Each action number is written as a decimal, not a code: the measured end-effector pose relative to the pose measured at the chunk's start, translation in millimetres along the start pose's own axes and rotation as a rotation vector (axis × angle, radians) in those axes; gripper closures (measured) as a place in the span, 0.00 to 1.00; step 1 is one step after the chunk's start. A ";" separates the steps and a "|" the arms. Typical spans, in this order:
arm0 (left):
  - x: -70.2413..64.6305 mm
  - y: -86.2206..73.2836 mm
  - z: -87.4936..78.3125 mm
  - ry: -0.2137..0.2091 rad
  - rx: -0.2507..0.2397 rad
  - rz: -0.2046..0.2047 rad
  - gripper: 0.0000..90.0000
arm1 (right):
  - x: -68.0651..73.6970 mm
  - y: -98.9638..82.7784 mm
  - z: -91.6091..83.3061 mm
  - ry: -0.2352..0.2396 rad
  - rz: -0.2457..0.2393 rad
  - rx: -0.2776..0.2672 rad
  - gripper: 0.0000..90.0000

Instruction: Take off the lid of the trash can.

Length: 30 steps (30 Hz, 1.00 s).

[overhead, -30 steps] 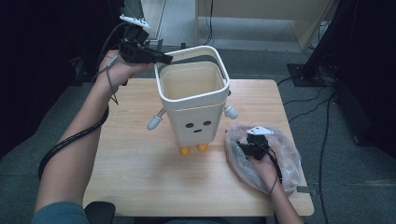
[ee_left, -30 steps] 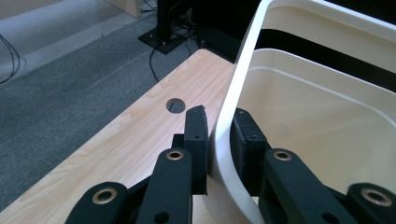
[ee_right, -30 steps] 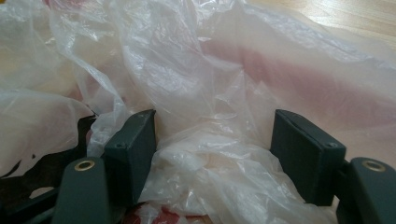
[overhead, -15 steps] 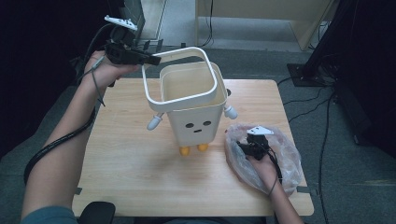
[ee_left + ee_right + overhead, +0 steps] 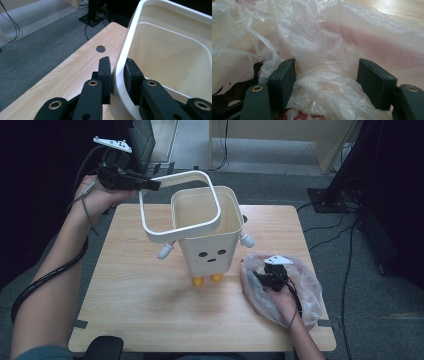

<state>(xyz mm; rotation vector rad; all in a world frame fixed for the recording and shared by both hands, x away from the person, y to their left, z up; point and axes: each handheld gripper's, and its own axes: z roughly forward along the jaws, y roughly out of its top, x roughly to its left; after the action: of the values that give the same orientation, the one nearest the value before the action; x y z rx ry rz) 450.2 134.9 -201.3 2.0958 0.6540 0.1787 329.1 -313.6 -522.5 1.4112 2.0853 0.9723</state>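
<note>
Item: character-faced cream waste bin with detachable rim ring, and clear plastic bag, on a light wooden table. High view: the bin (image 5: 207, 242) stands at centre frame on two orange feet, small white arms at its sides; the white rim ring (image 5: 165, 232) hangs tilted above and to the left of the bin's mouth, its near edge low over the table (image 5: 125, 300), its right side overlapping the opening. The left gripper (image 5: 152, 184), upper left of the frame, pinches the ring at its far corner. The right gripper (image 5: 257, 279), lower right, lies on the crumpled plastic bag (image 5: 305, 287), which sits just beside the bin. Left gripper view: both black pads clamp the ring's thin wall (image 5: 120, 72), one inside and one outside, jaws nearly together; the bin's hollow fills the right of the frame. Right gripper view: jaws stand wide apart, bag film (image 5: 322, 75) bunched between them, pads apparently not pressing on it. Handling note: judged best to carry the ring well clear of the mouth, keeping the pinch firm so it does not swing, then gather one bag edge rather than the whole bunch before lining the bin.
</note>
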 end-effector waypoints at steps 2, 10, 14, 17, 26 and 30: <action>0.5 -0.8 -2.3 0.007 0.005 0.001 0.87 | 0.1 -0.1 -0.1 0.000 0.000 0.000 0.35; 8.1 -13.7 -11.2 0.016 0.020 -0.012 0.87 | 0.4 -0.3 -0.3 0.002 -0.002 -0.001 0.35; 11.6 -20.9 -15.5 0.021 0.019 -0.018 0.87 | 0.4 -0.3 -0.3 0.002 -0.002 0.000 0.35; 14.0 -25.5 -20.5 0.024 0.015 -0.025 0.87 | 0.4 -0.3 -0.3 0.002 -0.002 0.000 0.35; 17.1 -36.0 -34.6 0.035 -0.001 -0.034 0.87 | 0.4 -0.3 -0.3 0.002 -0.002 0.000 0.35; 18.4 -40.1 -42.6 0.047 0.002 -0.034 0.87 | 0.4 -0.3 -0.3 0.002 -0.002 0.000 0.35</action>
<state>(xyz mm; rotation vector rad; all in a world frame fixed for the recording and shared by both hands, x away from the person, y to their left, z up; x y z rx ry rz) 435.1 193.5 -211.0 2.0860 0.7181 0.2091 328.5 -313.3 -522.5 1.4079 2.0877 0.9736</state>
